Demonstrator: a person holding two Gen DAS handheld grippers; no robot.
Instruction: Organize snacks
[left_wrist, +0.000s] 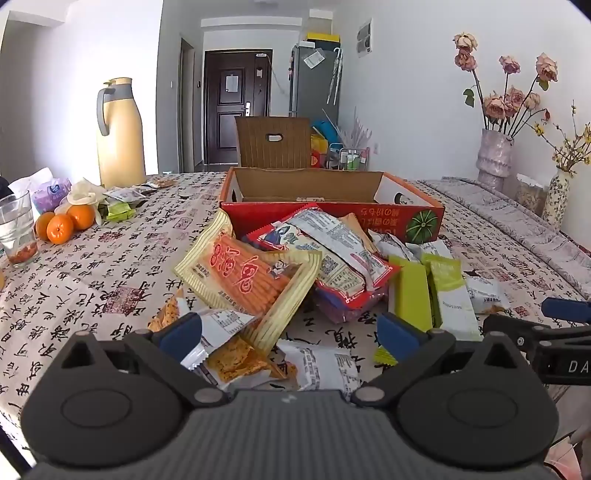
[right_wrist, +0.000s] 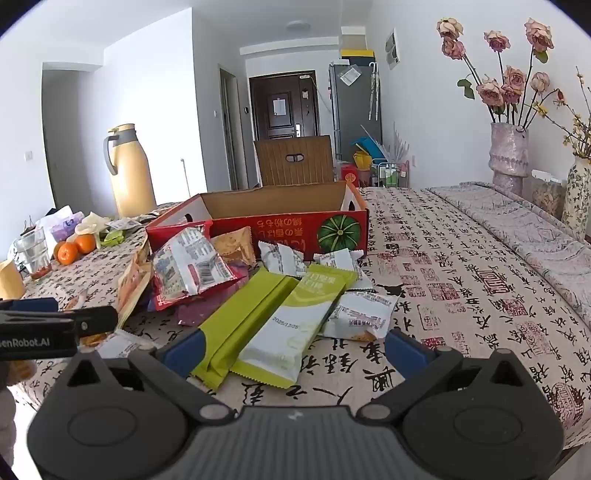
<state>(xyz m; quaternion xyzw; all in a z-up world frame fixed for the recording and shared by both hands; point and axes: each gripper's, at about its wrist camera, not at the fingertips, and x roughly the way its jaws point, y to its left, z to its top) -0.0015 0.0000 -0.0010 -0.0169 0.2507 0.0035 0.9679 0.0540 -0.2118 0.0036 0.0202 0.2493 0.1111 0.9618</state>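
Note:
A pile of snack packets lies on the table in front of an open red cardboard box (left_wrist: 332, 216) (right_wrist: 258, 221). A large orange-and-yellow bag (left_wrist: 243, 280) leans on a red-and-white bag (left_wrist: 332, 251). My left gripper (left_wrist: 288, 336) hovers open over small white and orange packets (left_wrist: 236, 358), nothing pinched. Two long green packets (right_wrist: 266, 325) (left_wrist: 428, 291) lie side by side, and my right gripper (right_wrist: 295, 349) stands open just above their near ends. Small white packets (right_wrist: 280, 258) sit near the box.
Oranges (left_wrist: 61, 225), a glass (left_wrist: 16, 229) and a yellow thermos jug (left_wrist: 120, 136) stand at the left. Vases with flowers (right_wrist: 509, 155) line the right wall side. A brown chair back (left_wrist: 273, 142) rises behind the box. Patterned tablecloth (right_wrist: 461, 280) stretches to the right.

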